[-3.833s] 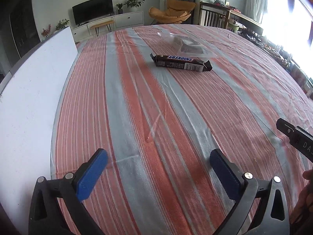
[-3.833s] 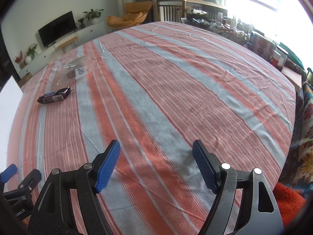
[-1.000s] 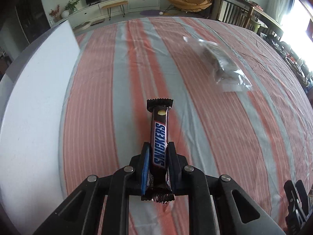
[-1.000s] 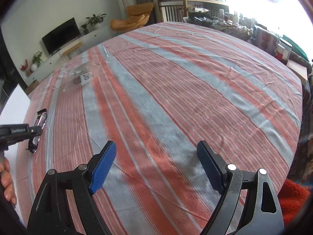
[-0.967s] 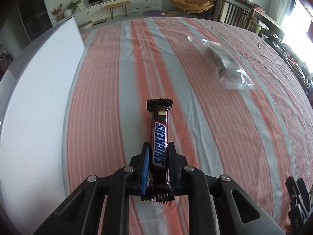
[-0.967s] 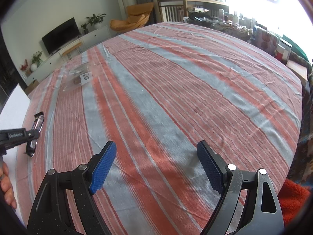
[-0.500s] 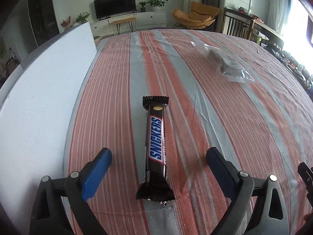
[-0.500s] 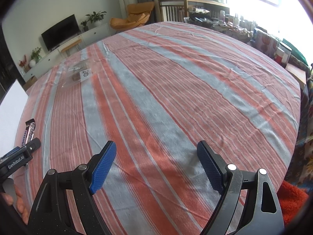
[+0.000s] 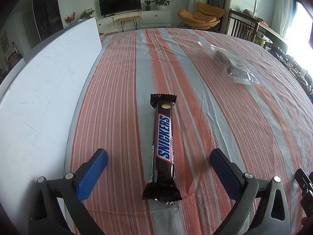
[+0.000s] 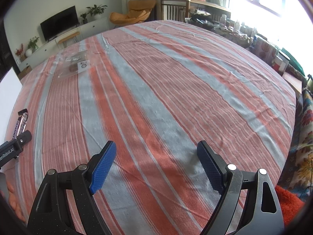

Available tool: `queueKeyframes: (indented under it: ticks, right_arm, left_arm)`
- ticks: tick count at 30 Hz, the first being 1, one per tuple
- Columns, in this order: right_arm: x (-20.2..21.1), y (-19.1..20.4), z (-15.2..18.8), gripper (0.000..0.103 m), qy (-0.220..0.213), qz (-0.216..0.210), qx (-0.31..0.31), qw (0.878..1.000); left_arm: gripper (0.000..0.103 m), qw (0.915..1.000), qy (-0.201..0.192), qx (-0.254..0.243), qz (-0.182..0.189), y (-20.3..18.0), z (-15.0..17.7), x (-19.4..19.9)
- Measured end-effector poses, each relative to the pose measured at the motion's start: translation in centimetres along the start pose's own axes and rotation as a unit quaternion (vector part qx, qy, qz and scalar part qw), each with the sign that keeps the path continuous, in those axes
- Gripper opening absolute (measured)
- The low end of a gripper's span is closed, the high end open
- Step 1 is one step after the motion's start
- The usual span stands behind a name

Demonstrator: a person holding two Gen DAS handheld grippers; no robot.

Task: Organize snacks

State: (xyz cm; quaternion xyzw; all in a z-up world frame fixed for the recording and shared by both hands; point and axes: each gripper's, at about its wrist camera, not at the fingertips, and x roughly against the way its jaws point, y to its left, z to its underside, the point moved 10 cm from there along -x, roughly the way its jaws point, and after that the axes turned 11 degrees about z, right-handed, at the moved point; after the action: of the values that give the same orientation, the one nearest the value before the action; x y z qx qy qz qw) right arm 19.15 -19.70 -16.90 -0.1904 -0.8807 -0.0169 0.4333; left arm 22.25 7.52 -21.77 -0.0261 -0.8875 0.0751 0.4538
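With its jaws just spread wide, the left claw (image 9: 158, 173) straddles the untouched Snickers bar (image 9: 163, 146); right claw (image 10: 156, 168) gapes empty.

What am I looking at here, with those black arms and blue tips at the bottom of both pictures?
There is no robot. A person holds a two-finger gripper in each hand, and a fisheye camera on each looks forward along its fingers. One picture comes from the left gripper, the other from the right gripper. The blue tips are grip pads. Below them is a red and grey striped tablecloth. A Snickers bar lies flat on it between the left gripper's fingers; its jaws have just been opening, the pads stand well clear of the bar, so nothing is held. The right gripper is open too, over bare cloth. Farther off lies a clear plastic bag of dark snacks, and a white board runs along the left edge.
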Motion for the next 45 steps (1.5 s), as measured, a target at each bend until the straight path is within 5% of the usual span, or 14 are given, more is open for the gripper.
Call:
queueKeyframes:
  ticks: [45]
  right_arm:
    - [0.02, 0.21, 0.01, 0.089, 0.001, 0.0, 0.002, 1.0]
  left_arm:
    - [0.103, 1.0, 0.0, 0.0, 0.001, 0.03, -0.01, -0.02]
